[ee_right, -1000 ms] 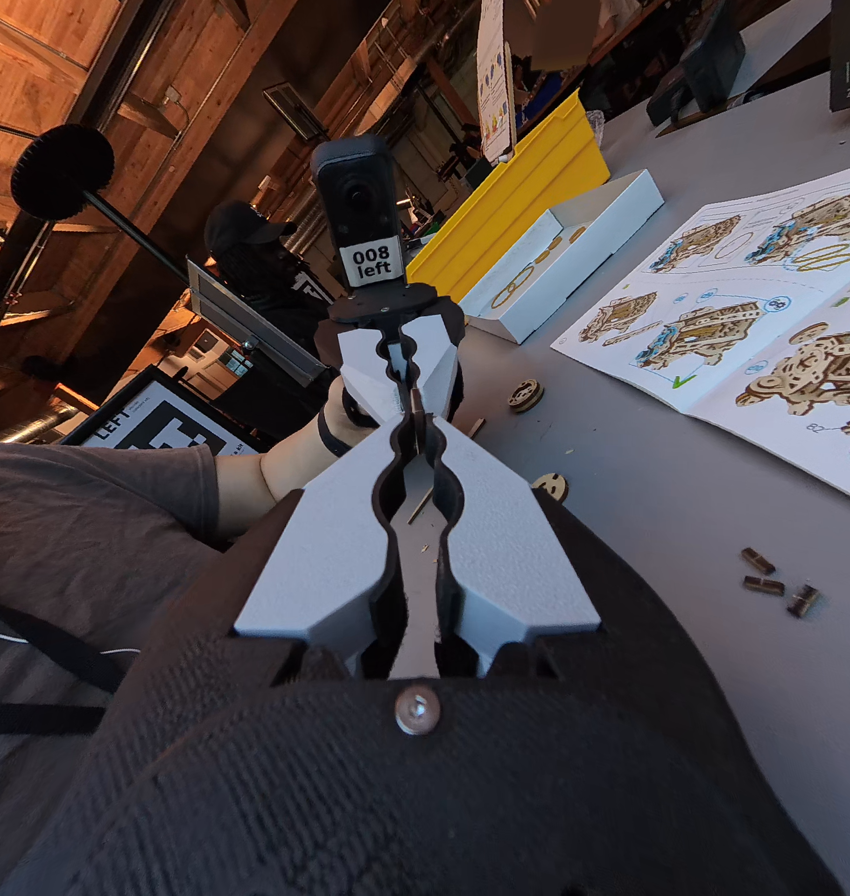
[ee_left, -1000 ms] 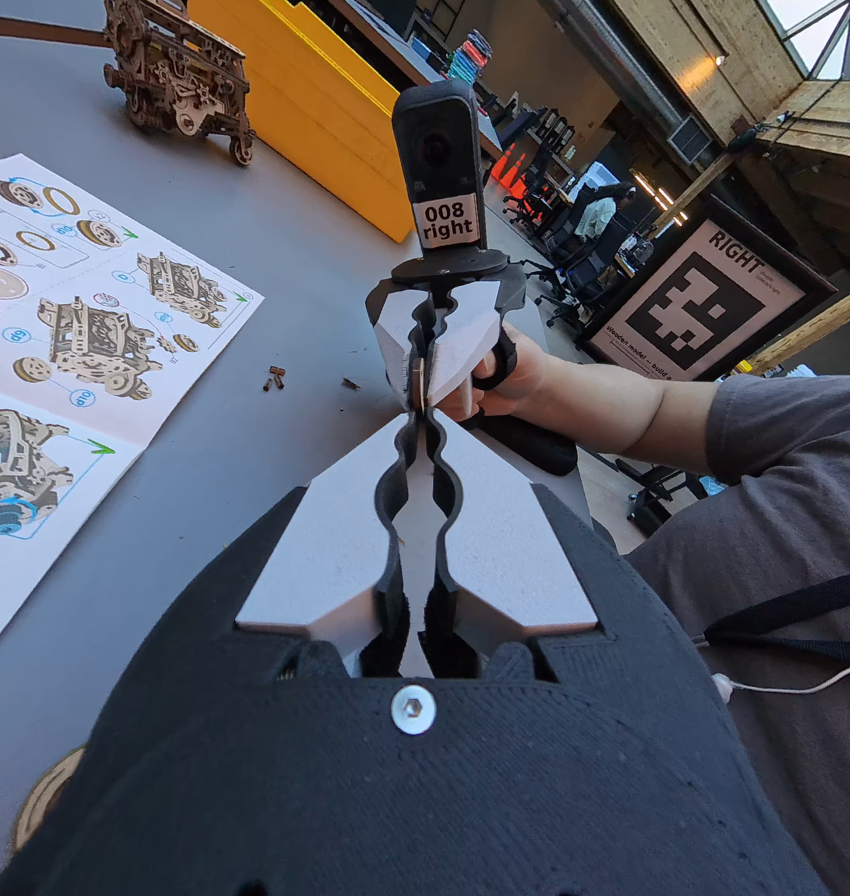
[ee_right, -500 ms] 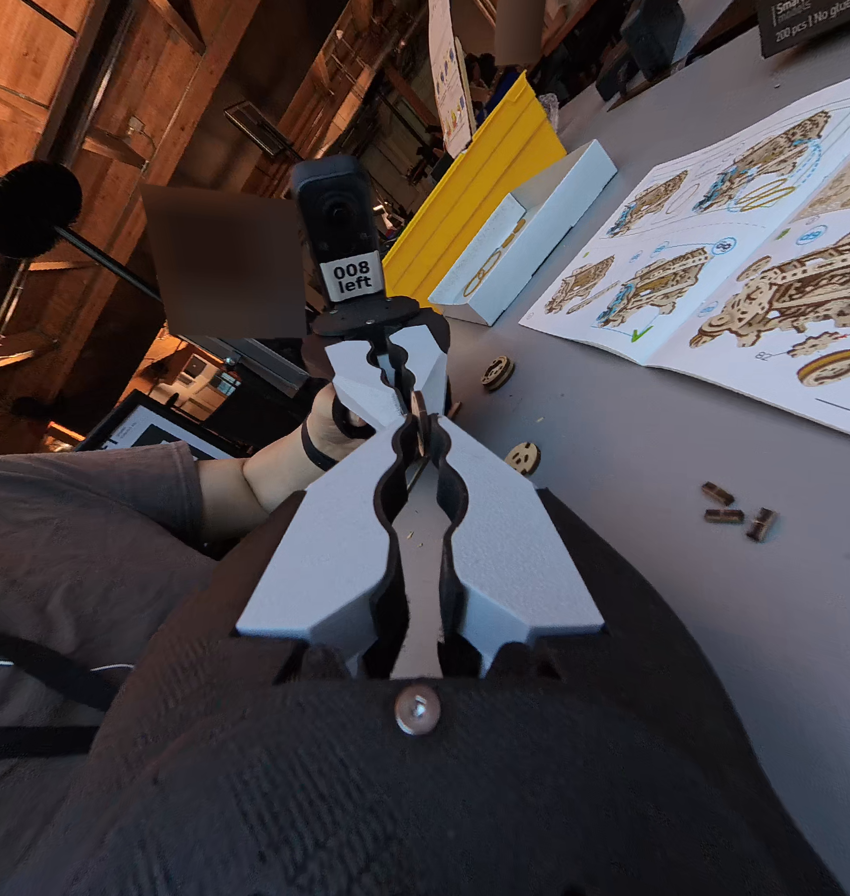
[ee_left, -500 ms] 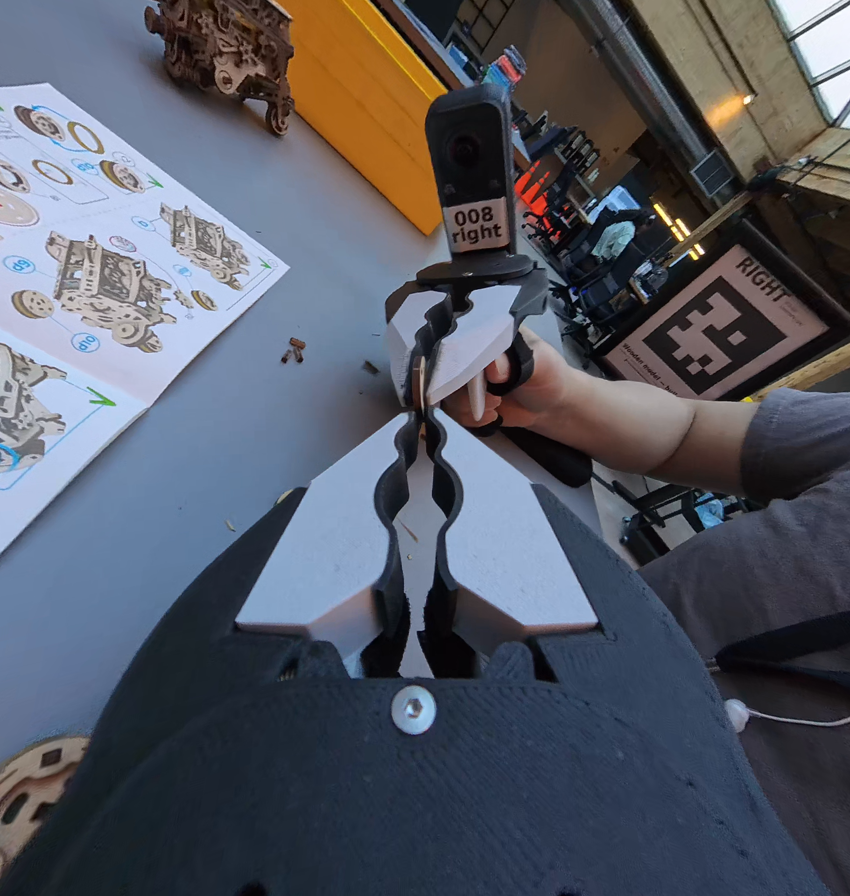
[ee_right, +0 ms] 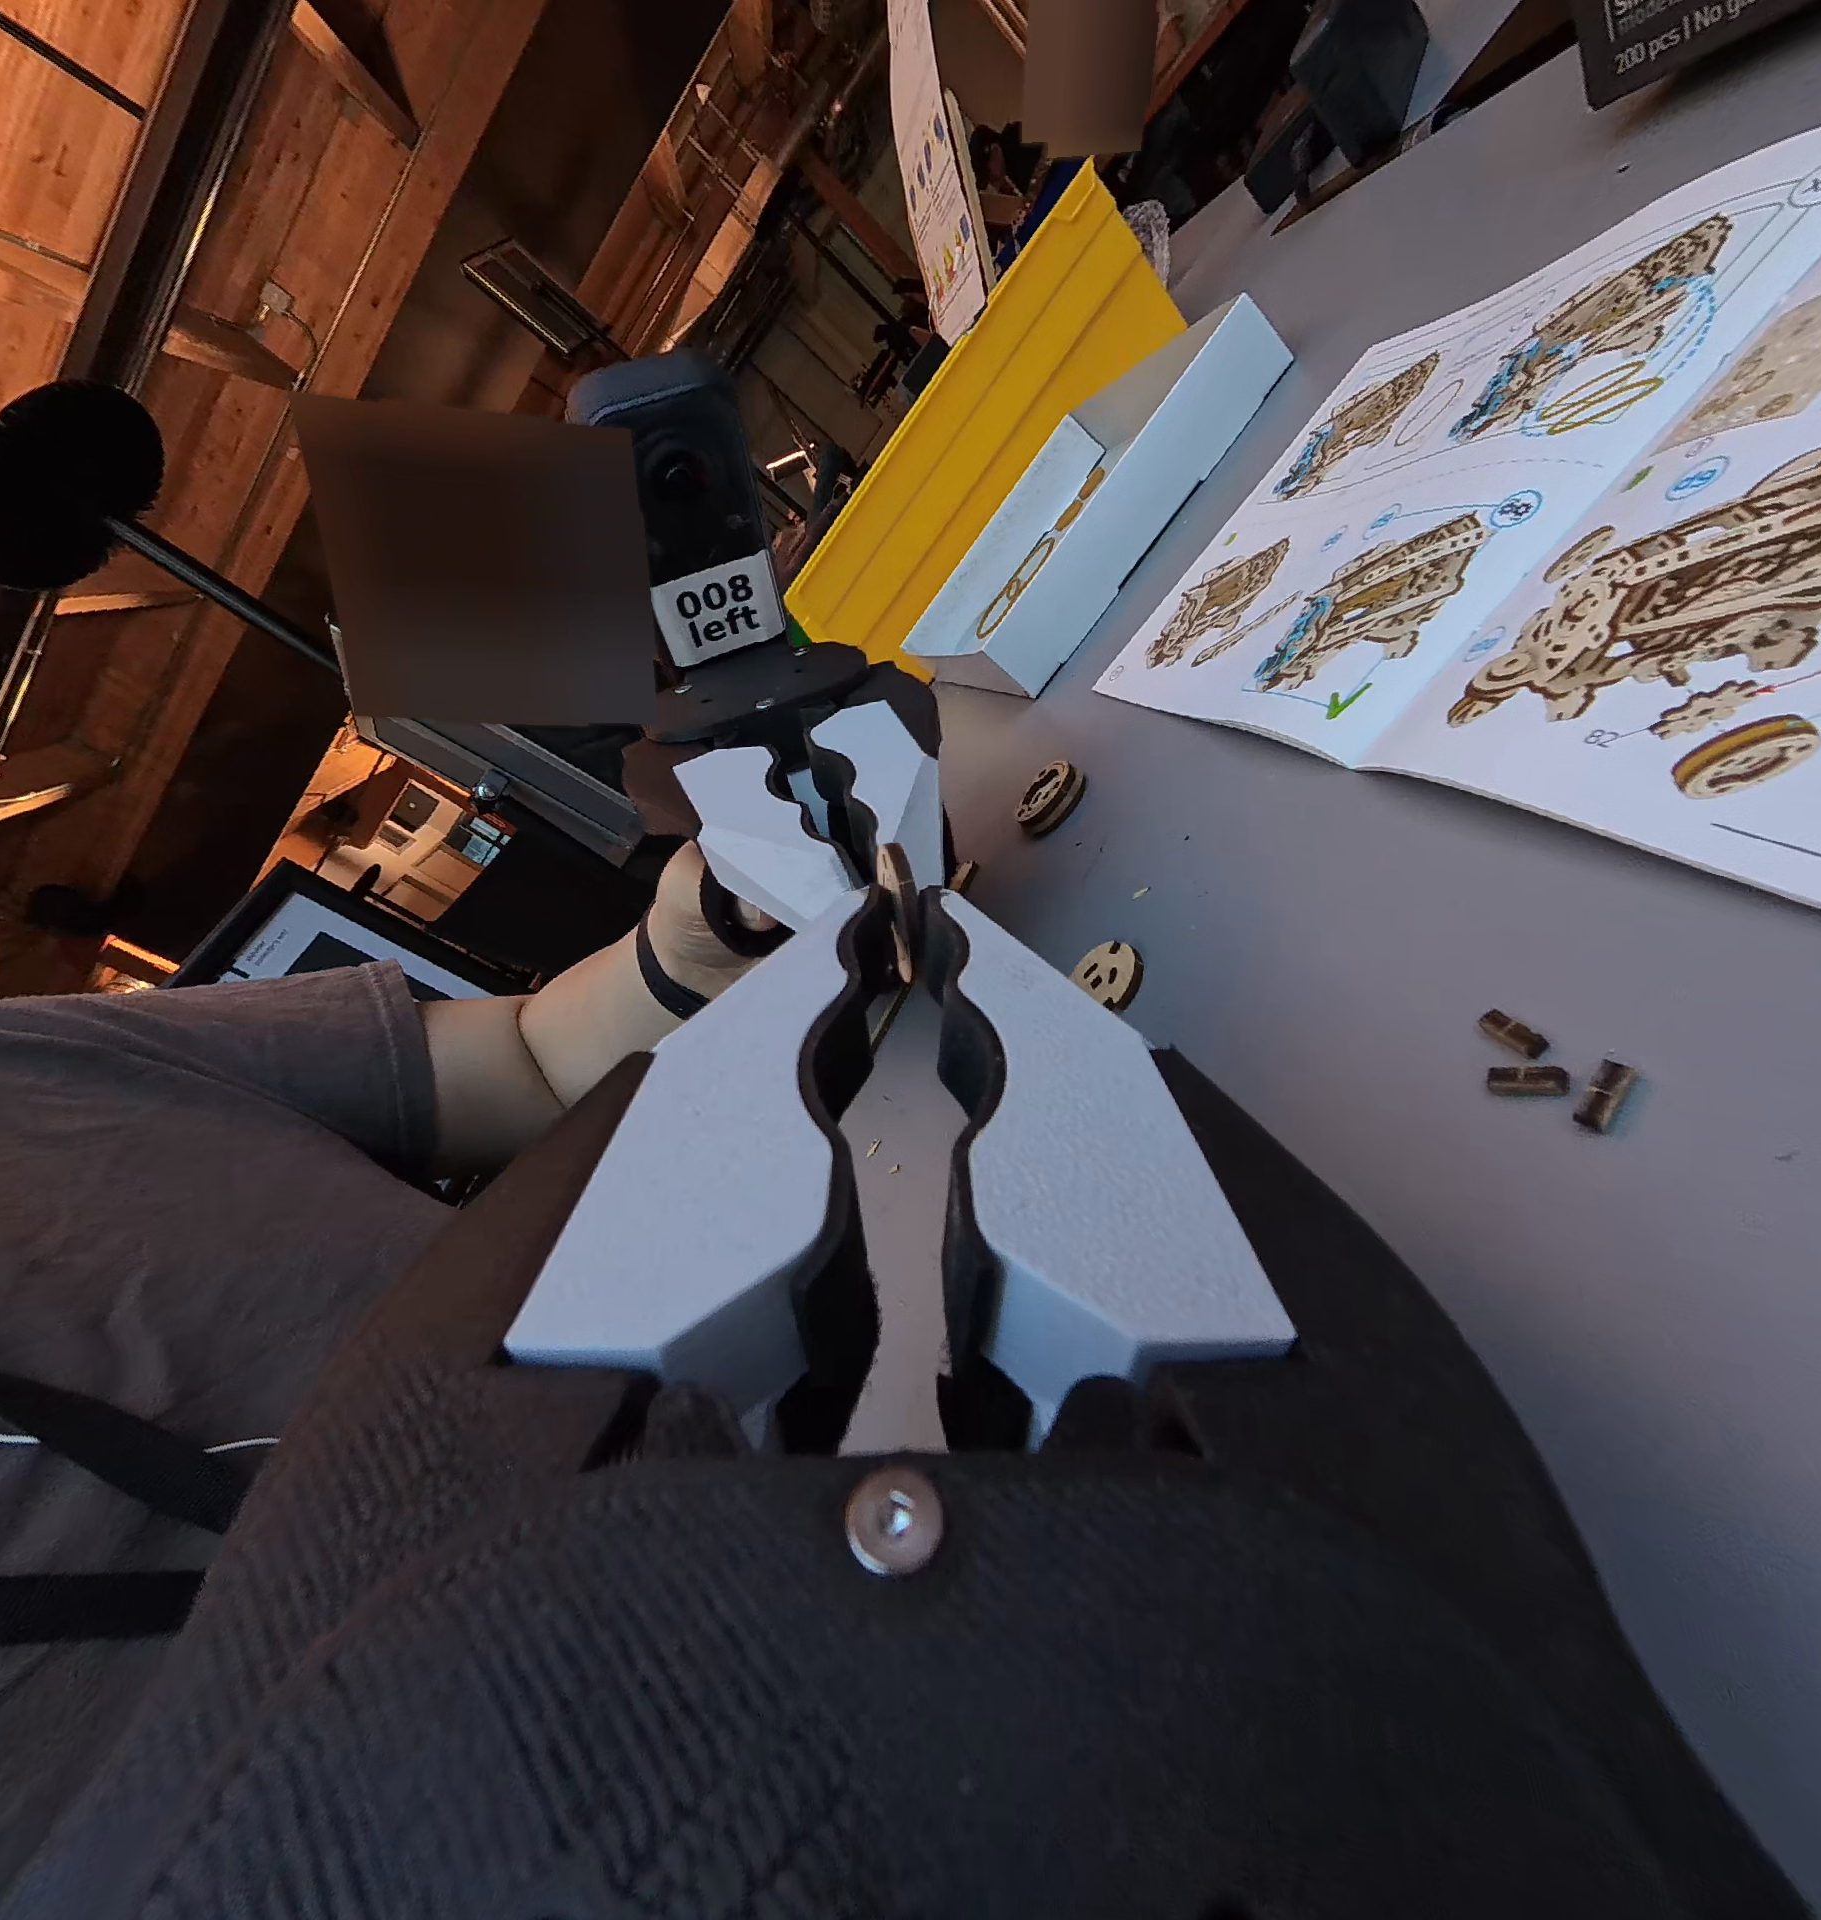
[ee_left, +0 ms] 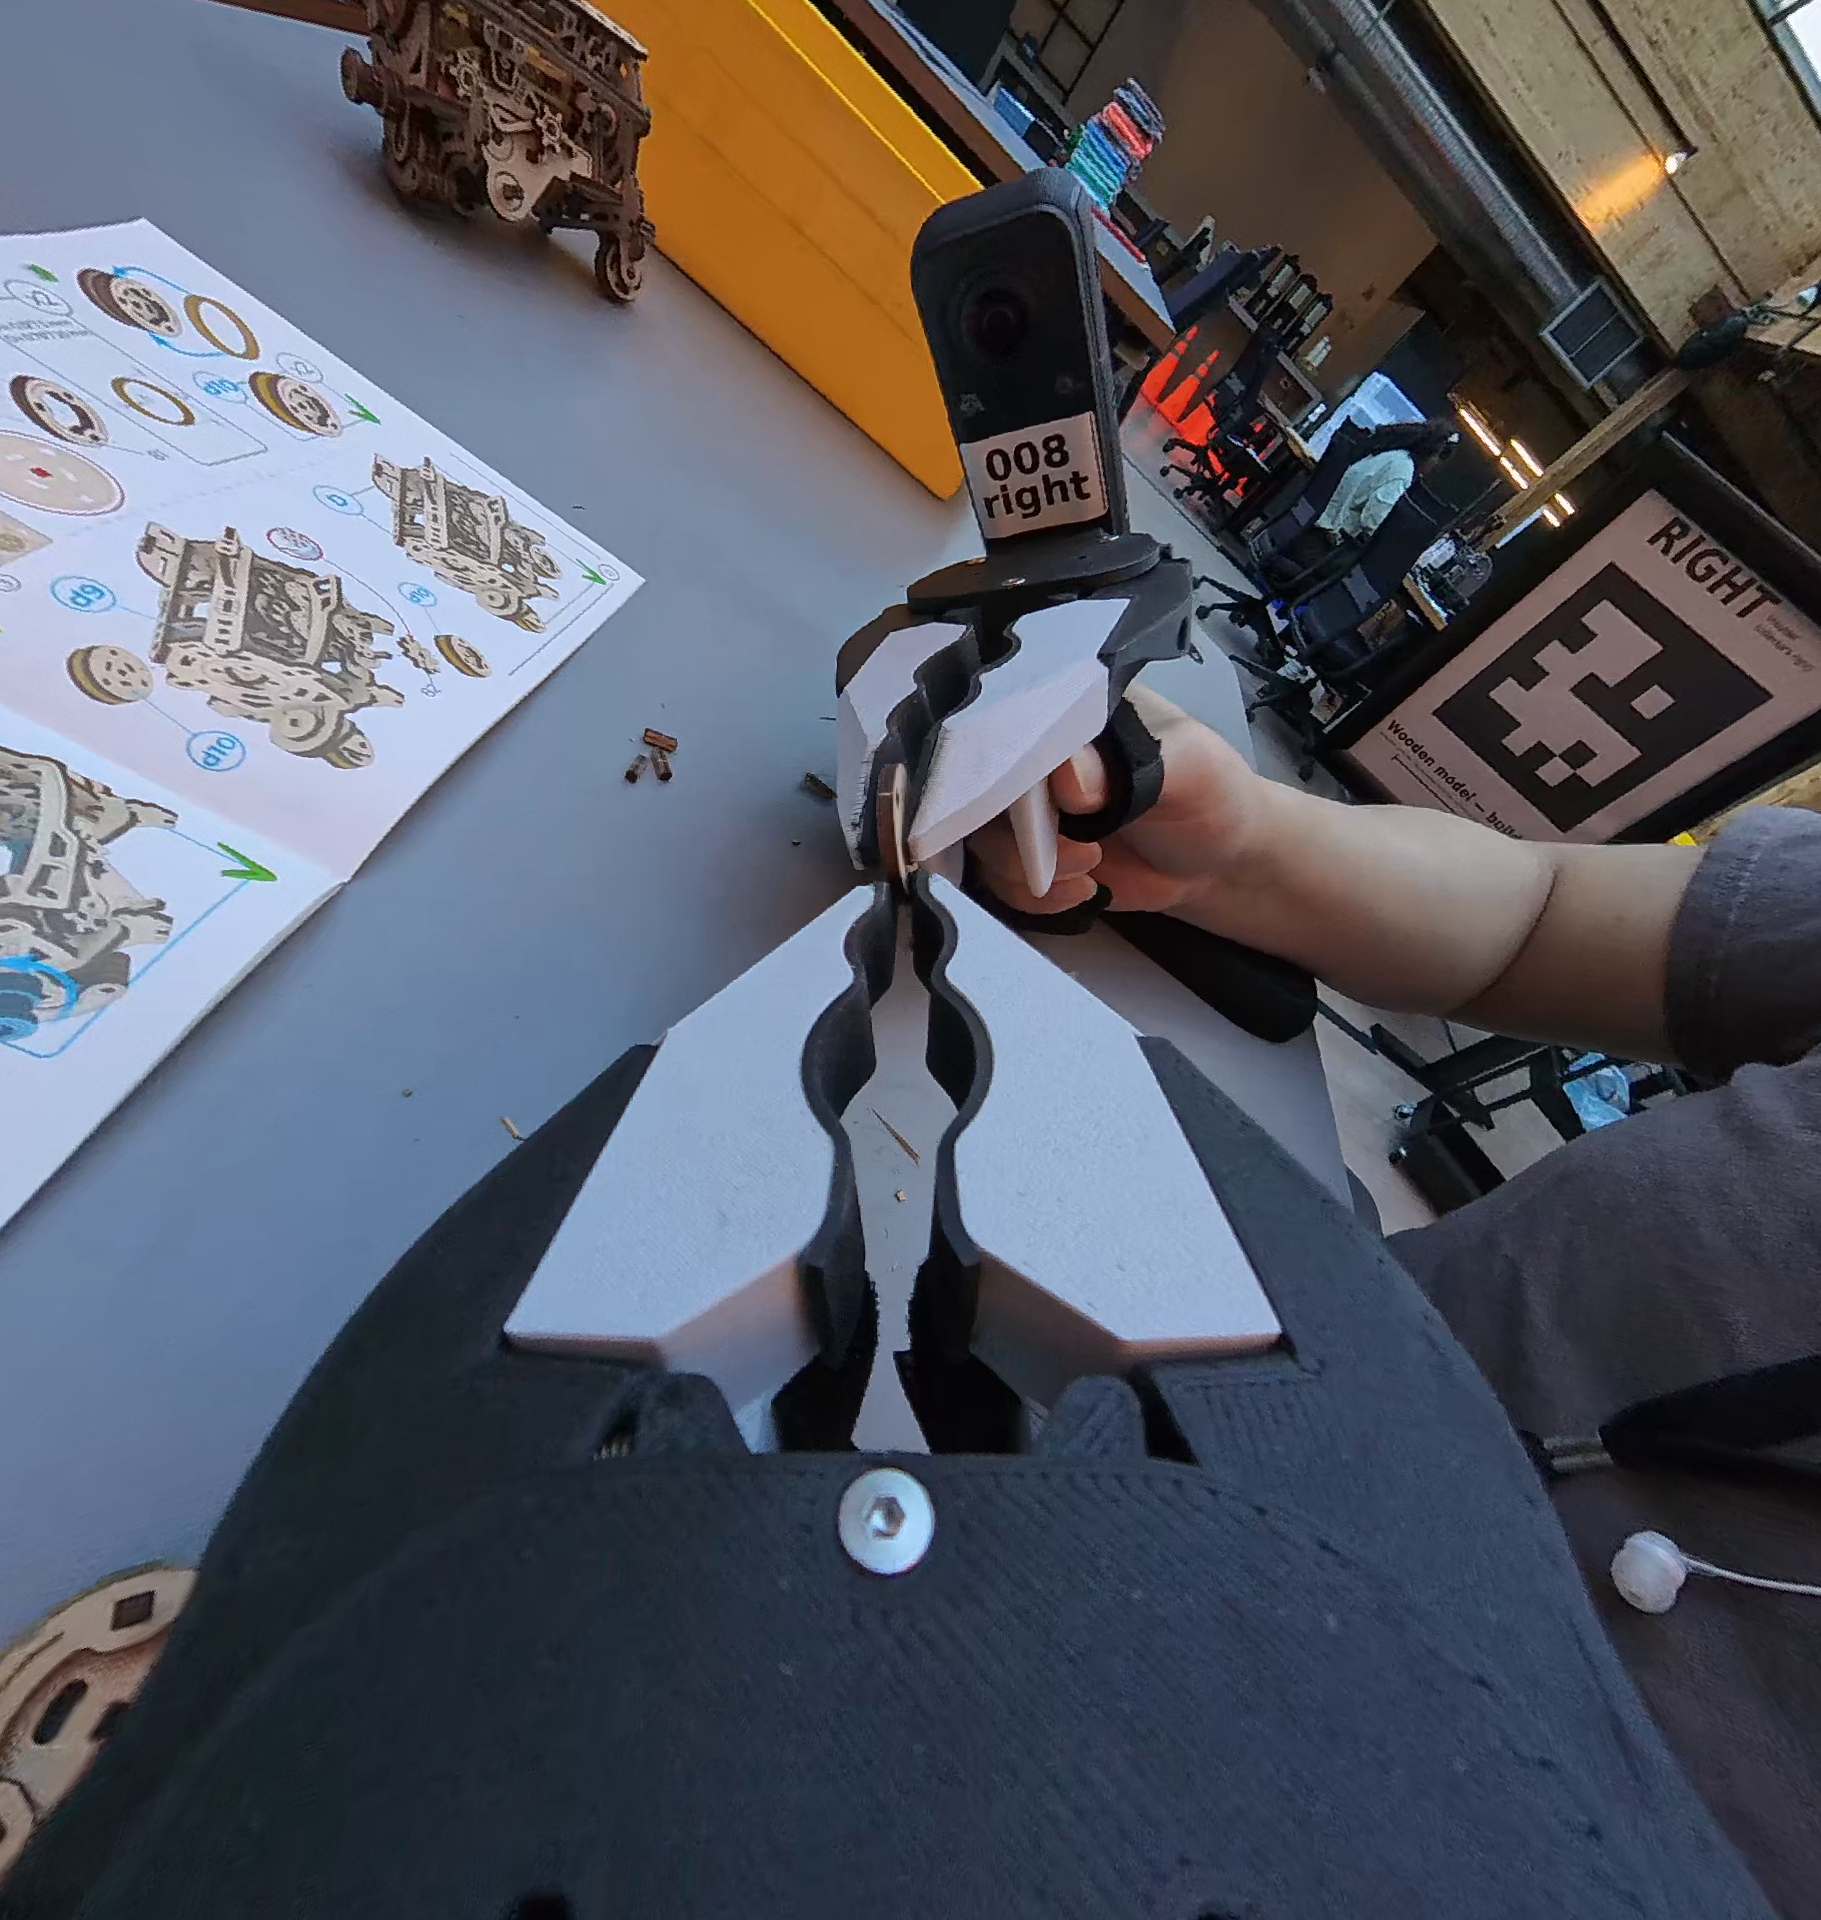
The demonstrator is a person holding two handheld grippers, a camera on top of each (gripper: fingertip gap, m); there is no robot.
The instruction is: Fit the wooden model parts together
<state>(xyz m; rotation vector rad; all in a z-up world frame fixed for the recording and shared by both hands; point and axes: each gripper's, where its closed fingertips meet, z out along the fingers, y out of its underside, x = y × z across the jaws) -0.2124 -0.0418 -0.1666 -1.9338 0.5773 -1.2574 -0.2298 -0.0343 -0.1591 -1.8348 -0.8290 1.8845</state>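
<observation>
Met tip to tip at frame centre, left gripper [ee_left: 893, 902] and right gripper [ee_right: 901, 914] both clenched on a small wooden disc [ee_right: 895, 906], best pressed squarely.

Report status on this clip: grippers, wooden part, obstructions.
Left gripper and right gripper shut, tip to tip, on one small round wooden disc. Held above grey table. Nothing between them.

Two grippers [ee_left: 898, 894] [ee_right: 901, 914], one booklet [ee_left: 262, 582], three wooden pegs [ee_right: 1550, 1070], two loose discs [ee_right: 1051, 795].
</observation>
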